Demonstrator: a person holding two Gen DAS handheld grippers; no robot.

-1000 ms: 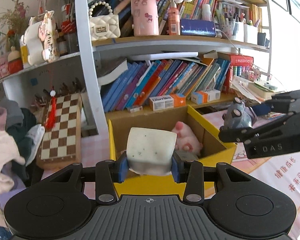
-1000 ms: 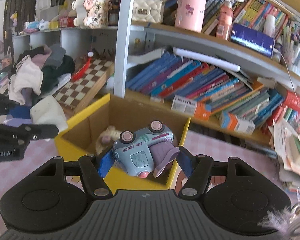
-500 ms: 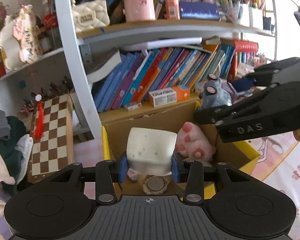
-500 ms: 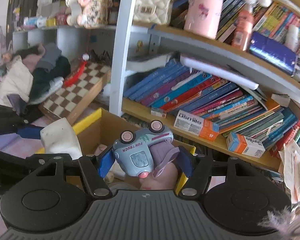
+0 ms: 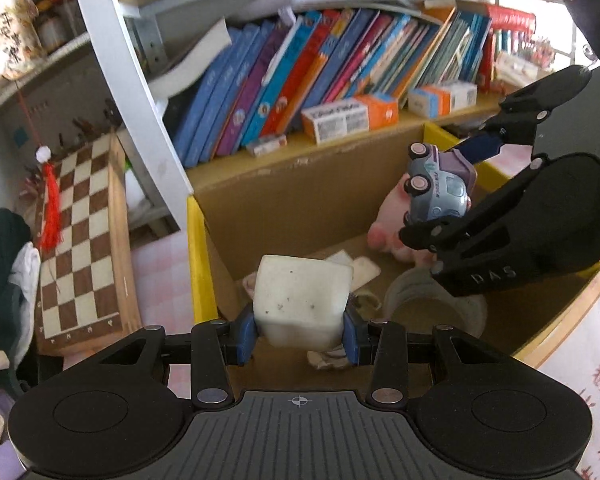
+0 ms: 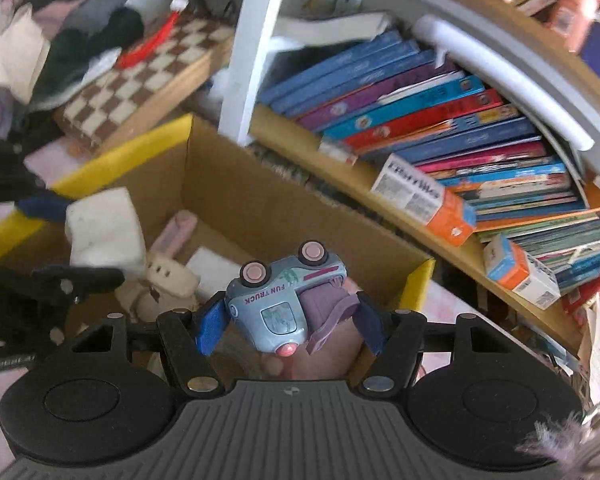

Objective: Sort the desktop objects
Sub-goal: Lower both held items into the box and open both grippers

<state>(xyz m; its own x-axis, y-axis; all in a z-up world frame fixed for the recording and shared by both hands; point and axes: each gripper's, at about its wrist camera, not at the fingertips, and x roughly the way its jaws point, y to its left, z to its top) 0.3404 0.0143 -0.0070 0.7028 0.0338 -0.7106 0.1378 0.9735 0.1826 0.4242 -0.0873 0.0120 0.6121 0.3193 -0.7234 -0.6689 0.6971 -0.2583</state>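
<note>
**A:** Status?

**B:** Both loaded, both over the cardboard box [image 5: 300, 200]. My left hand-held gripper [image 5: 299, 330] is clamped on the white foam block [image 5: 302, 298], pads pressed against its two sides, block upright, hanging above the box's near-left corner. My right hand-held gripper [image 6: 290, 326] is closed on the toy truck [image 6: 278, 302], which lies on its side, wheels toward the shelf, hanging above the box's right half.

**A:** What's underneath?

**B:** Pink plush [image 5: 388, 220] against the back wall, a bunny plush [image 6: 166, 272] mid-floor, a pale cup [image 5: 432, 300] near the front, some flat cards. No bare patch under the truck, I think.

**A:** Release plan?

**B:** Lower each one inside the walls before opening, so nothing bounces off the yellow rim [image 5: 196, 252]. I'd open one side at a time; the two tools are near each other here. Block is light and soft, low risk. Truck is hard, so I'd set it down low, clear of the cup.
</note>
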